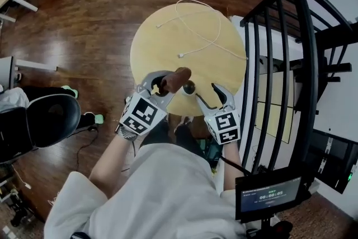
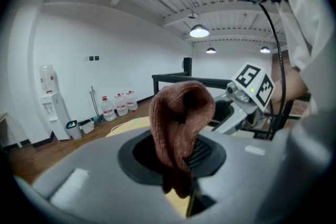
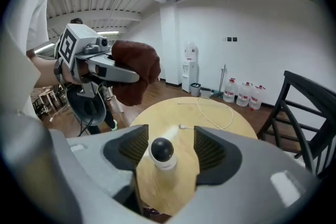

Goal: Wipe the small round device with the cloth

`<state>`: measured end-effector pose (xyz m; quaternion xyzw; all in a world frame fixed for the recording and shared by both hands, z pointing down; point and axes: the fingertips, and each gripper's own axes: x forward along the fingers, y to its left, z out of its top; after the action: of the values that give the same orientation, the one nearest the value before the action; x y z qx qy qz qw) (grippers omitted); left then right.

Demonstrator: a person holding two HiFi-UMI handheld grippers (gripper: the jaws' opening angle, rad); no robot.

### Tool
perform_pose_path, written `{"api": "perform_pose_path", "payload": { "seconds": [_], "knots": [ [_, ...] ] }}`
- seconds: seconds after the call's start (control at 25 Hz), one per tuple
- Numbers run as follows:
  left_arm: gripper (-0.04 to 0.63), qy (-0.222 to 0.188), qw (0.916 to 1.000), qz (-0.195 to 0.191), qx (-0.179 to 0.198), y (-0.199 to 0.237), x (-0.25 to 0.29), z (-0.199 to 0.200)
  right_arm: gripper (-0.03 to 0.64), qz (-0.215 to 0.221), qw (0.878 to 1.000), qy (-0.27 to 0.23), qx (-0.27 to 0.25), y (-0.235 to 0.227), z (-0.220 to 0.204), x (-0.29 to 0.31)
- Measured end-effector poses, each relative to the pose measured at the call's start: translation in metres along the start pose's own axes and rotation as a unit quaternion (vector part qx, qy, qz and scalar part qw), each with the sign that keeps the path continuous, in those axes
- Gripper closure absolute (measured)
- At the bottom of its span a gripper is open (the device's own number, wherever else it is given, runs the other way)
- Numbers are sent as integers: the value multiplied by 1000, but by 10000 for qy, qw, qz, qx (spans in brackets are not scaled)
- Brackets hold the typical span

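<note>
The small round device [image 1: 188, 87], a white body with a black ball top, stands on the round wooden table [image 1: 168, 36] near its front edge. In the right gripper view the device [image 3: 161, 152] shows in the gap between the jaws, close to the left pad, with neither pad pressing on it. My right gripper [image 1: 205, 92] is open. My left gripper [image 1: 162, 82] is shut on a brown cloth [image 1: 176, 79], which it holds just left of the device. The bunched cloth [image 2: 181, 128] sticks up from the jaws in the left gripper view.
A white cable [image 1: 207, 36] loops across the table's far half. A black railing [image 1: 302, 64] rises close on the right, with a small screen [image 1: 268, 196] below it. A black office chair [image 1: 50, 120] stands on the wooden floor at left. Water bottles [image 3: 241, 93] line the far wall.
</note>
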<state>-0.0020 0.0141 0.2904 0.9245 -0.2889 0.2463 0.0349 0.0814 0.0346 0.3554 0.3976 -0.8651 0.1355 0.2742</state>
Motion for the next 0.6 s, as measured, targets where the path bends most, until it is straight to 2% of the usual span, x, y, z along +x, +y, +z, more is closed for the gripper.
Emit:
{"api": "perform_pose_path", "payload": {
  "seconds": [0.2, 0.32, 0.6],
  "knots": [
    [503, 381, 9988, -216, -207, -9, 18, -28, 325, 193, 9968, 625, -461, 9, -33, 26],
    [503, 663, 9953, -567, -423, -20, 30, -38, 313, 319, 9921, 950, -753, 17, -50, 36],
    [505, 1624, 9764, -1374, -382, -45, 56, -72, 298, 545, 9911, 1108, -490, 29, -70, 64]
  ]
}}
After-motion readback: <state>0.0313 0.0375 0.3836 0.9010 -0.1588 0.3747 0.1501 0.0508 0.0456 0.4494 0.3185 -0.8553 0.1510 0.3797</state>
